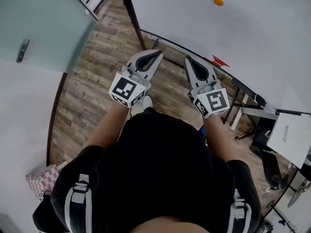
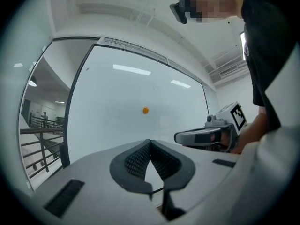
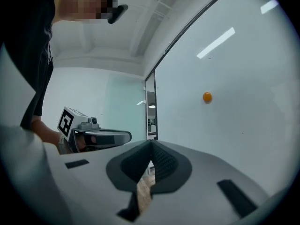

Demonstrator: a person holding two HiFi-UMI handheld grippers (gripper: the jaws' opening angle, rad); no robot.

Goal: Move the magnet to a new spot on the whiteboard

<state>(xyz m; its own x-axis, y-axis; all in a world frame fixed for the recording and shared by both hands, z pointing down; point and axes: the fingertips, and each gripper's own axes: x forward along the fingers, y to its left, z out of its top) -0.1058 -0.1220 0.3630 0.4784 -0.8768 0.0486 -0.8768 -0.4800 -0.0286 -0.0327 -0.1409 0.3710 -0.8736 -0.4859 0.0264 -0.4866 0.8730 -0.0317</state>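
A small round orange magnet (image 1: pixel 218 2) sticks on the large whiteboard (image 1: pixel 262 42), alone on its bare surface. It also shows in the left gripper view as the magnet (image 2: pixel 146 110) and in the right gripper view as the magnet (image 3: pixel 207 97). My left gripper (image 1: pixel 158 53) and right gripper (image 1: pixel 187 60) are held side by side, level, short of the board and well below the magnet. In their own views the left gripper (image 2: pixel 150 141) and right gripper (image 3: pixel 151 142) have their tips touching, with nothing between them. Neither touches the board.
The whiteboard's dark frame and tray edge (image 1: pixel 194 52) run diagonally, with a red object (image 1: pixel 218 60) on it. A frosted glass door (image 1: pixel 43 23) with a handle stands at left. Wood floor (image 1: pixel 97 72) lies below. A white table (image 1: pixel 291 135) is at right, a pink checked bag (image 1: pixel 41 181) at lower left.
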